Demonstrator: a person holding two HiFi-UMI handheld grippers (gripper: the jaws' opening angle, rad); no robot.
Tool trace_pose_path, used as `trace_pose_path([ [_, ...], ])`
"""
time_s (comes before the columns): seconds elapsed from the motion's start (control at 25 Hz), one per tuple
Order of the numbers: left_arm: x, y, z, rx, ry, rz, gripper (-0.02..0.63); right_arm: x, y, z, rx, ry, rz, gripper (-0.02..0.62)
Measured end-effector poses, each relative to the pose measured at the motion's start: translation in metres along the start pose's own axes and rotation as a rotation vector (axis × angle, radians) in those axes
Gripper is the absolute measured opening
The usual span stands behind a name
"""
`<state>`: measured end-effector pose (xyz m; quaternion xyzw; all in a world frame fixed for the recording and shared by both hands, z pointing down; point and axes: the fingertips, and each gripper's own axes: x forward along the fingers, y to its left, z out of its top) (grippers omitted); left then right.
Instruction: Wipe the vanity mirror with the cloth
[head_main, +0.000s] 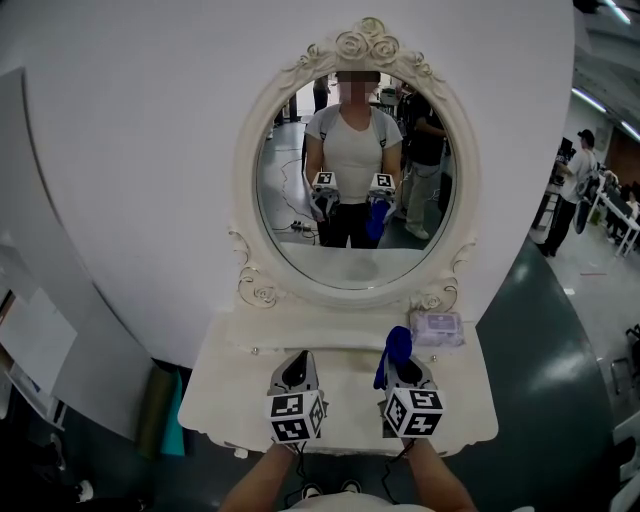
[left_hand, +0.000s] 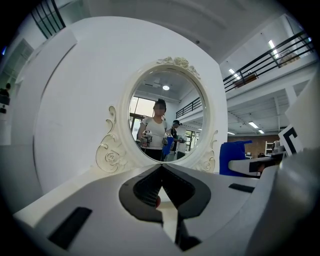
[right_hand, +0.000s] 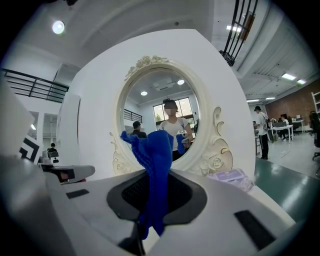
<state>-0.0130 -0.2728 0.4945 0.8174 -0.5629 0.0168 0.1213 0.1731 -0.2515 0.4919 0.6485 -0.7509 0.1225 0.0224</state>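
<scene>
Nothing legible anywhere in view: the cube (head_main: 296, 415) on the left gripper (head_main: 297, 358) and the cube (head_main: 414, 411) on the right gripper (head_main: 402, 352) show only black-and-white square patterns, no letters or numbers, and the purple label on the packet (head_main: 438, 327) is too small and blurred to read

White shells and black pads on the left gripper (head_main: 297, 362) and right gripper (head_main: 408, 364). Behind each one's jaws, a cube (head_main: 296, 416) of black-and-white square markers.
</scene>
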Motion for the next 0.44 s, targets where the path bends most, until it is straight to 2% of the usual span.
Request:
trace_pose_path([
  [0.44, -0.002, -0.005, -0.012, -0.017, 0.024, -0.008, 0.005, -0.010, 0.004, -0.009, -0.005, 0.006, -0.004, 0.064],
])
